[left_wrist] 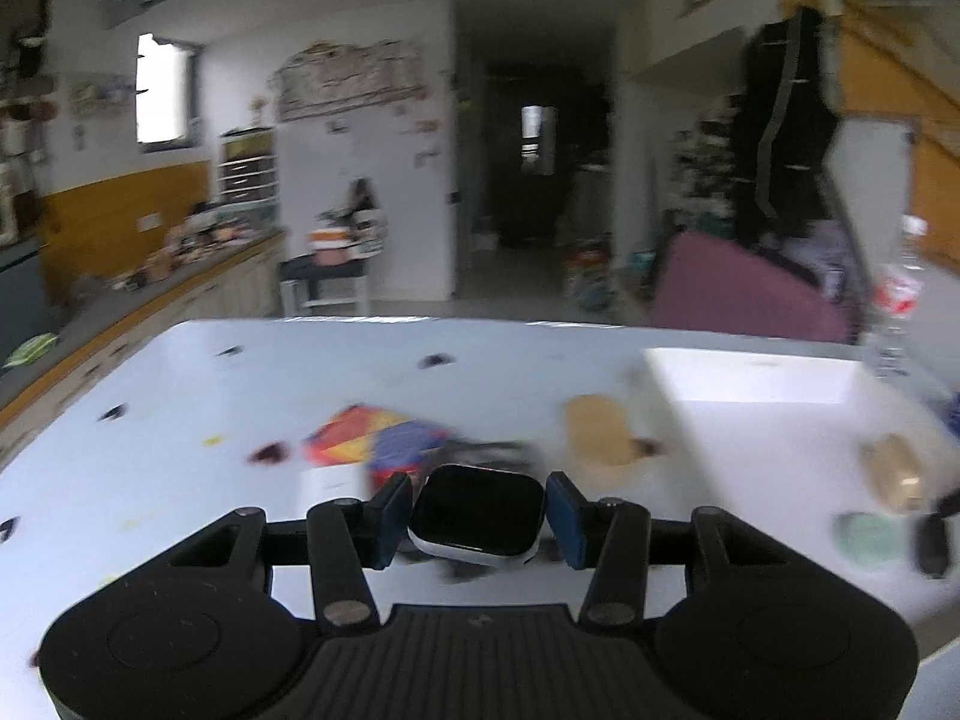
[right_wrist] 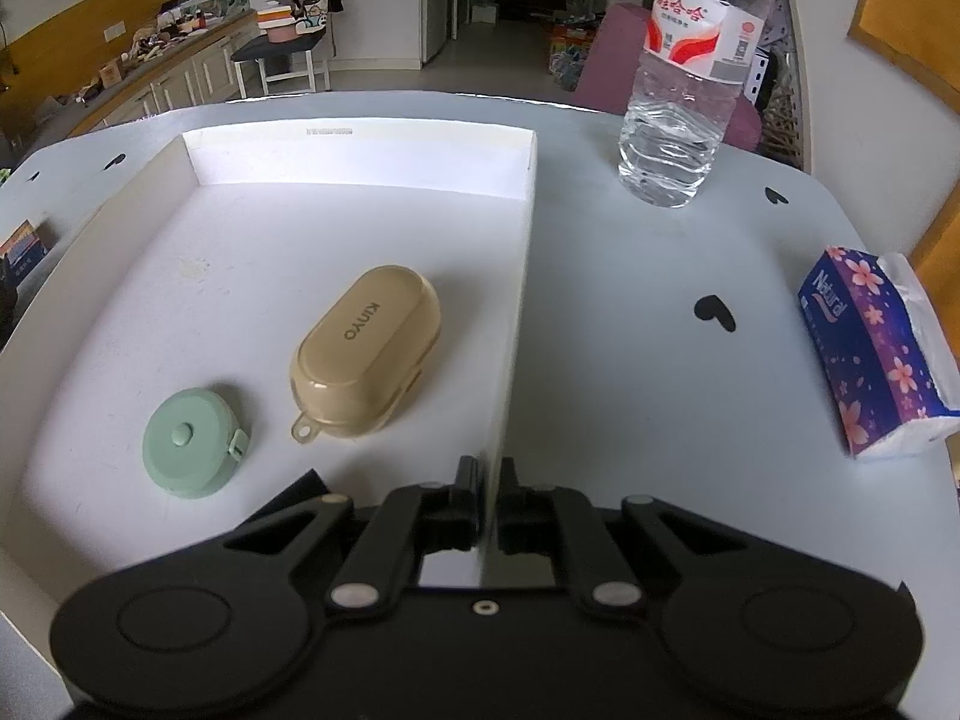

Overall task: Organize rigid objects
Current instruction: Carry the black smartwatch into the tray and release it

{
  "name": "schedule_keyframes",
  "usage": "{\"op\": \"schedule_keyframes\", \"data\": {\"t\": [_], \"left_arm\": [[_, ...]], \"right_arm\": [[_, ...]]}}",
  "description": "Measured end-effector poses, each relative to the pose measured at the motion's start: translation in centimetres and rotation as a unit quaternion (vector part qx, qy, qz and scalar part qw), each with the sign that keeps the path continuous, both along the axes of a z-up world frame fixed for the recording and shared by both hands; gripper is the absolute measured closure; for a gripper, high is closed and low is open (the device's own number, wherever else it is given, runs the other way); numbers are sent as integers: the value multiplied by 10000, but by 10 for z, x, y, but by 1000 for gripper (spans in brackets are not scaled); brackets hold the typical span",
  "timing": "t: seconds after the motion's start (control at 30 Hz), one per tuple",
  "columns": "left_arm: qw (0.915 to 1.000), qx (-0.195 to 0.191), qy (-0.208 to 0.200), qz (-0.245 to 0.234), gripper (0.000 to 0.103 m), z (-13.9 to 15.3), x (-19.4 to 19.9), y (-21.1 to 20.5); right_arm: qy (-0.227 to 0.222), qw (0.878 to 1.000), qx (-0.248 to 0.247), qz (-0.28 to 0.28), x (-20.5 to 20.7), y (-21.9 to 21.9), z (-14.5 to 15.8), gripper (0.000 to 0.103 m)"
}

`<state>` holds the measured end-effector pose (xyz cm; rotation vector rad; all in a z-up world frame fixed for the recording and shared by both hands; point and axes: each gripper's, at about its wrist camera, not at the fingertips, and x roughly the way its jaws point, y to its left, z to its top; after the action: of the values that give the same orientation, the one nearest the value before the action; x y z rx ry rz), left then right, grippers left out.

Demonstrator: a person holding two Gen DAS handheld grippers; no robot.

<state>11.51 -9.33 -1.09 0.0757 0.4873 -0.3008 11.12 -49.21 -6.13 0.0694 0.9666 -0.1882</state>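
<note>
While clamped: smartwatch (left_wrist: 477, 513), left fingers (left_wrist: 393, 516).

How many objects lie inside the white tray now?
2. The tan case lies near the tray's middle, and the green round case lies left of it, nearer the camera. The near edge is hidden behind the right gripper.

Bare tray floor (right_wrist: 372, 222) behind tan case (right_wrist: 366, 354)

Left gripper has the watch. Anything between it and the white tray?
Nothing visible blocks it. The left gripper holds the smartwatch above the table; a tan case lies beside the white tray, below a lifted path.
</note>
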Motion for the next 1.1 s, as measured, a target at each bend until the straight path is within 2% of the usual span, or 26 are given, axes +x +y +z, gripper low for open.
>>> {"op": "schedule_keyframes", "data": {"t": [0.3,0.47,0.67,0.9,1.1], "left_arm": [[9947,-126,53,-1019,53,1,-17,-73],[9894,33,275,-1425,53,-10,-22,-107],[9793,284,741,-1862,53,-27,-30,-140],[9693,400,1092,-2165,53,-39,-37,-157],[9653,432,1238,-2258,53,-46,-41,-165]], "right_arm": [[-92,9999,93,-16,-3,-2,4,98],[-120,9999,105,-18,-4,-2,5,97],[-95,9999,101,-20,-4,-1,4,98],[-83,9999,94,-17,-3,-1,4,97],[-69,9999,106,-21,-2,-2,2,97]]}}
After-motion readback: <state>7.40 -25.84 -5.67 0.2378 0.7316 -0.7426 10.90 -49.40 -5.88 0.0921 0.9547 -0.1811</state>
